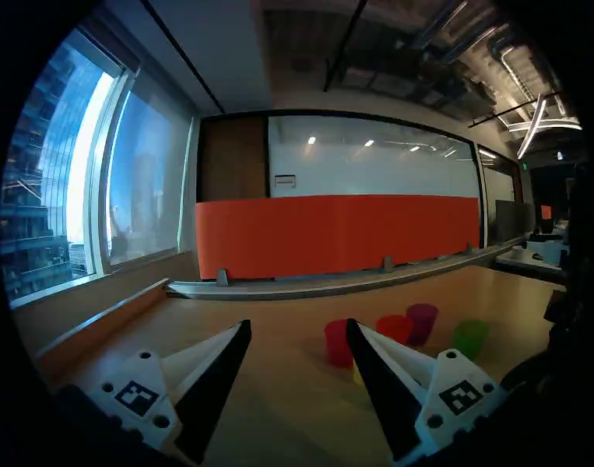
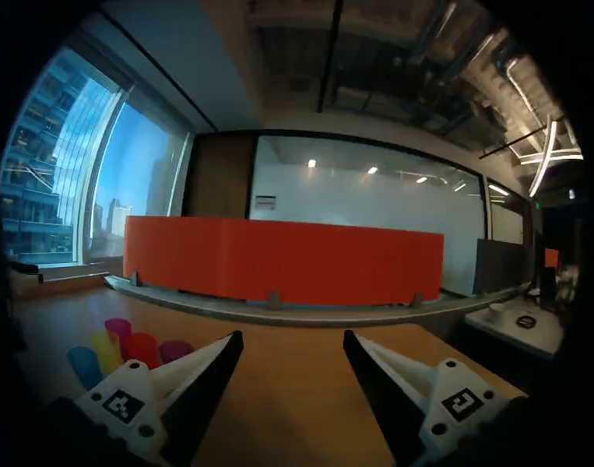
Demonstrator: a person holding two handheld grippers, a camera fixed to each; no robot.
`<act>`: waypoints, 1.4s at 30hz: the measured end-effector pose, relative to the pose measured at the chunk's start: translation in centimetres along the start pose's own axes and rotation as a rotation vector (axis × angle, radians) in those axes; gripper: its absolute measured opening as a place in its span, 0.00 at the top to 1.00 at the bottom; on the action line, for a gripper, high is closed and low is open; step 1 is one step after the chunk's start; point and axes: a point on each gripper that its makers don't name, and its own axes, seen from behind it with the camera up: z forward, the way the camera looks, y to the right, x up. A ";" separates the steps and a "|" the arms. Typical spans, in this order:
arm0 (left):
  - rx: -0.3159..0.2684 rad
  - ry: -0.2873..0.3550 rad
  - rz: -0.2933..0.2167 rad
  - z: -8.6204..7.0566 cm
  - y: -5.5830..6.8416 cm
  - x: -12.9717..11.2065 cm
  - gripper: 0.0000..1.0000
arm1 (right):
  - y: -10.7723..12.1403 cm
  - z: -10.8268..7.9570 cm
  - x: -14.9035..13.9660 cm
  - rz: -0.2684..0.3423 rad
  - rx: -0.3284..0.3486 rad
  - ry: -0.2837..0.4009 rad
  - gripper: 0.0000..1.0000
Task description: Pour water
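Note:
Several coloured plastic cups stand in a cluster on the wooden table (image 1: 297, 420). In the left gripper view a pink cup (image 1: 337, 342) sits just beyond the right fingertip, with a red cup (image 1: 394, 327), a purple cup (image 1: 422, 321) and a green cup (image 1: 469, 336) behind and to its right. My left gripper (image 1: 297, 335) is open above the table and holds nothing. In the right gripper view the cups are low on the left: blue (image 2: 86, 364), yellow (image 2: 106, 349), red (image 2: 141, 348), purple (image 2: 174, 350). My right gripper (image 2: 293, 338) is open and holds nothing.
An orange partition (image 1: 335, 233) on a metal rail closes off the table's far edge. Tall windows (image 1: 71, 194) line the left wall. Another desk (image 2: 514, 323) with small items stands at the far right, past the table's edge.

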 end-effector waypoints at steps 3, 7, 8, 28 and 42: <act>0.011 0.007 0.000 0.2 -0.1 0.0 0.10 | 0.3 -0.1 -0.3 0.011 -0.017 0.001 0.00; 0.016 0.013 0.004 0.5 0.0 -0.3 0.10 | 0.5 -0.3 -0.9 0.035 -0.031 -0.003 0.00; 0.016 0.012 0.005 0.6 0.0 -0.4 0.10 | 0.5 -0.3 -1.1 0.041 -0.034 -0.004 0.00; 0.068 0.025 0.014 1.6 -0.8 -2.9 0.10 | 0.9 -0.2 -2.7 0.087 -0.055 -0.005 0.00; 0.094 0.044 0.025 2.4 -0.8 -3.9 0.10 | 0.9 0.2 -3.3 0.077 -0.069 -0.031 0.00</act>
